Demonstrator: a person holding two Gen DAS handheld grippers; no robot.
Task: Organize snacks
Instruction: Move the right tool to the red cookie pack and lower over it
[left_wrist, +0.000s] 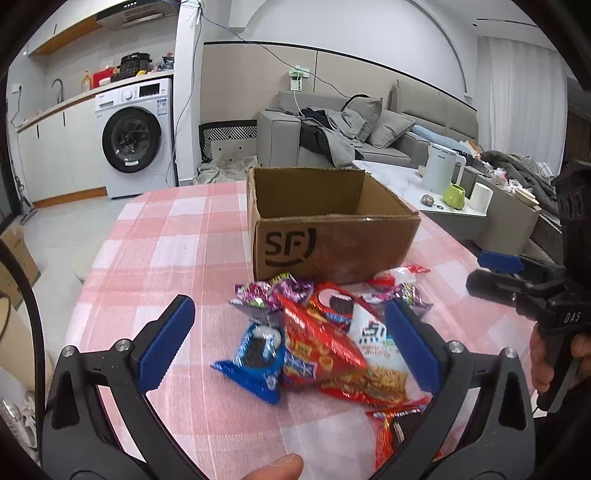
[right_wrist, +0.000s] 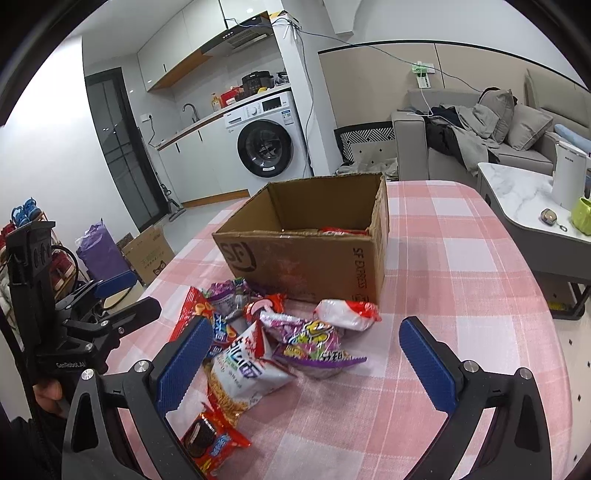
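The snacks (left_wrist: 317, 339) are heaped before the box (left_wrist: 332, 240), nearer the tabletop's near edge, framed between the wide, empty left gripper (left_wrist: 291, 339); the right gripper (right_wrist: 306, 363) is likewise wide.

Soft, even indoor light; shadows stay faint. Heavy fisheye bending and black vignette ring every edge, darkest toward nine o'clock. Snack packets (left_wrist: 314, 343) look slightly motion-blurred.

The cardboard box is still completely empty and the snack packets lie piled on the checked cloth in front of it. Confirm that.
Not quite: the cardboard box already holds a red packet, as the right wrist view shows. The other snack packets do lie piled on the checked cloth in front of it.
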